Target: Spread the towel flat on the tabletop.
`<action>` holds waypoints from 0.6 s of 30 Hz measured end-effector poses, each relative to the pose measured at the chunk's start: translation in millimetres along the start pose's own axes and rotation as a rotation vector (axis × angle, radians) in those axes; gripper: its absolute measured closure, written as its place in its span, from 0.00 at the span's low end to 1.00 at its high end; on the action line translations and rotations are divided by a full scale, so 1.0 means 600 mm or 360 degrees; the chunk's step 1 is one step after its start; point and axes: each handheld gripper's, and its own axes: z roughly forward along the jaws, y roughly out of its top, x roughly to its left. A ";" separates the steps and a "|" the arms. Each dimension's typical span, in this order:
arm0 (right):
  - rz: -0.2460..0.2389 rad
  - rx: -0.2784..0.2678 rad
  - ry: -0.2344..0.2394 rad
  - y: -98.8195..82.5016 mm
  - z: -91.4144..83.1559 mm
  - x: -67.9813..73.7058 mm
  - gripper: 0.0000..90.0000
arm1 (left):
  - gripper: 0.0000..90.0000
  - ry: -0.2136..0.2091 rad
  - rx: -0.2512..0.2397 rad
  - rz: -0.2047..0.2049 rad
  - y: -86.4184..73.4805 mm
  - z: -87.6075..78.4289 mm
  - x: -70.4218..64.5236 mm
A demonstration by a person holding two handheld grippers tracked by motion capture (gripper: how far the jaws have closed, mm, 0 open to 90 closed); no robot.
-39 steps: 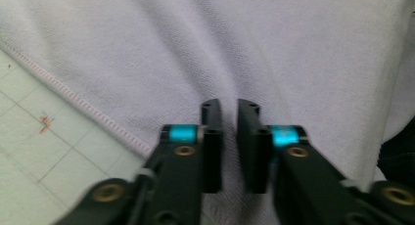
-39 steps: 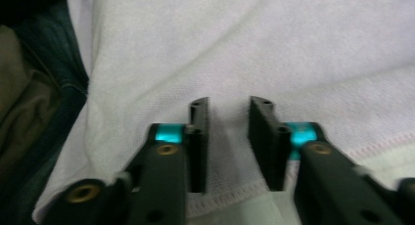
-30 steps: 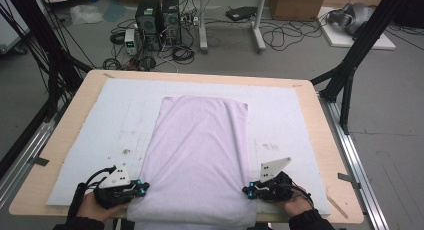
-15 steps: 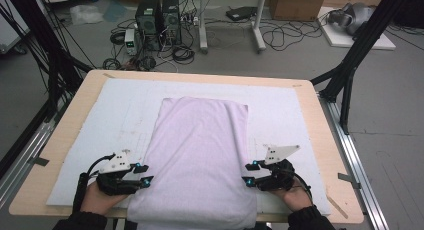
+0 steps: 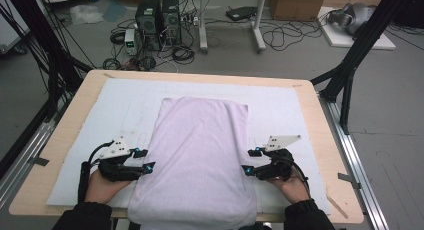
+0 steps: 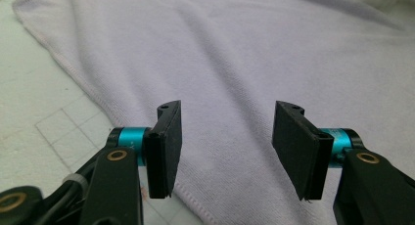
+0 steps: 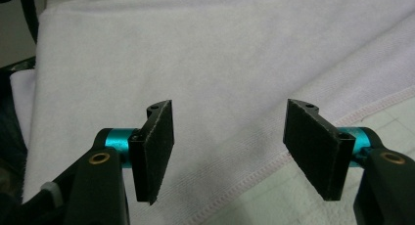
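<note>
Now both grippers have just been opening, nothing between the jaws: left gripper (image 5: 144,160) at the towel's (image 5: 200,155) left edge, right gripper (image 5: 251,160) at its right. Towel lies flat mid-mat (image 5: 90,120), near end over the table edge. Pull clear w/o snagging the hems.

place: lab | cues: computer towers (image 5: 159,15), floor cables (image 5: 280,37), black rig frame (image 5: 357,45)
</note>
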 end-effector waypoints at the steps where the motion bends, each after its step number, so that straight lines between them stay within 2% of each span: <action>1: -0.0003 -0.0002 -0.0004 0.001 0.000 0.000 0.37 | 0.50 0.0004 0.0009 0.0005 0.000 0.000 0.001; 5: -0.0011 -0.0019 -0.0028 0.005 0.002 0.001 0.34 | 0.48 -0.0003 0.0009 0.0010 0.001 0.002 0.000; 9: 0.0010 -0.0008 -0.0017 0.005 0.004 0.001 0.33 | 0.48 0.0000 0.0007 0.0005 0.000 0.003 0.000; 18: -0.0019 -0.0017 -0.0020 0.014 0.007 0.009 0.31 | 0.47 0.0012 0.0015 0.0011 0.000 0.001 0.001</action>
